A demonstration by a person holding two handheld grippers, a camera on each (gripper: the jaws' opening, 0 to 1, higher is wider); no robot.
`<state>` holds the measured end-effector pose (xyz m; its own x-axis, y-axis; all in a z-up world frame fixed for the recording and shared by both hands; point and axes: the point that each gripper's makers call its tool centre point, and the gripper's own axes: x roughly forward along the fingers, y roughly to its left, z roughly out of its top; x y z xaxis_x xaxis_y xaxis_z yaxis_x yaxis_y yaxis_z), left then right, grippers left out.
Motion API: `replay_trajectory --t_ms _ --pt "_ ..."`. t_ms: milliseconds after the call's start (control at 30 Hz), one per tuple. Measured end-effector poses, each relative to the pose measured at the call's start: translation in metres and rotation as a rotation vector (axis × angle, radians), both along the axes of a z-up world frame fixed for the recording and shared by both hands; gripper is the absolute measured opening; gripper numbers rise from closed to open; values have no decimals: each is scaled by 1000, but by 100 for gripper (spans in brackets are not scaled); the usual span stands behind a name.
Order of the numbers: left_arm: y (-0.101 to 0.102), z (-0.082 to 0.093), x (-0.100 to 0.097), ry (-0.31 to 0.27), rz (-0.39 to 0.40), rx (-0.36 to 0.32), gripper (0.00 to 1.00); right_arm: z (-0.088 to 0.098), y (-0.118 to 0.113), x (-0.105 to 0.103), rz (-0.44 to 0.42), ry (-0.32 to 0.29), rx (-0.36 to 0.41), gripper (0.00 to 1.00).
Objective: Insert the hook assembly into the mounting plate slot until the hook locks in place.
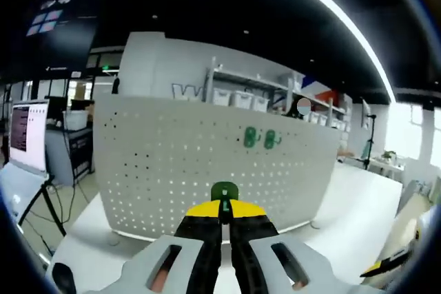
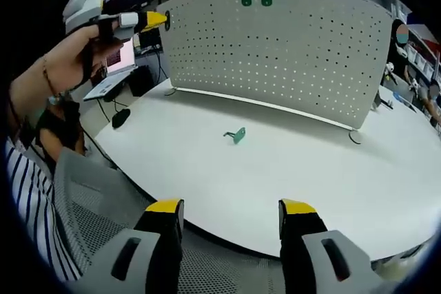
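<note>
Pegboard mounting plate (image 1: 207, 163) stands upright across the far side of my white bench (image 2: 275, 184), perforated face toward me. Two green hooks (image 1: 260, 138) already hang side by side high on it; they read as a pair in the right gripper view too.

Left tool (image 1: 224, 219): jaws pinched nearly together on a green hook assembly (image 1: 224, 192), only its rounded top showing above the yellow tips. It sits raised in front of the plate, apart from it, roughly level with the lower rows of holes. In the right gripper view I see the same tool held up in the person's hand (image 2: 69, 60), at the plate's left edge.

Right tool (image 2: 231, 215): jaws spread wide, nothing between them, low at the near edge of the bench.

One more green hook (image 2: 236, 135) lies loose on the bench, well short of the plate.

Risks as I judge them:
- The hook's prongs are hidden behind my own jaws, so I cannot tell their angle. A tilted approach could miss the slot and scrape the face.
- The plate looks freestanding on small feet. A hard push with the right tool idle might tip or slide it.
- The grip covers little of the hook; it may twist in the jaws on contact.
- A partly seated hook can look hung without being locked.
</note>
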<state>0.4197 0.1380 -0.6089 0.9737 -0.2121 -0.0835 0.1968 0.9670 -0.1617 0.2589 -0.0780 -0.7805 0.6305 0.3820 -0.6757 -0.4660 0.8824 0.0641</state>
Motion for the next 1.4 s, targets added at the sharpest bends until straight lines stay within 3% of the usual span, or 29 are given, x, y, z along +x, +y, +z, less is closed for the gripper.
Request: replay_trajectory --t_ms 333,467,900,1400 --pt "-11 9 26 -51 20 17 2 -5 1 -3 29 12 3 52" --pt "-13 7 37 -22 26 -1 2 -5 4 -4 38 13 10 52" --pt "-24 28 77 -71 72 37 2 -7 3 -6 45 27 32 50" --pt "-24 42 115 -111 132 41 2 -10 -1 -3 37 48 44 50"
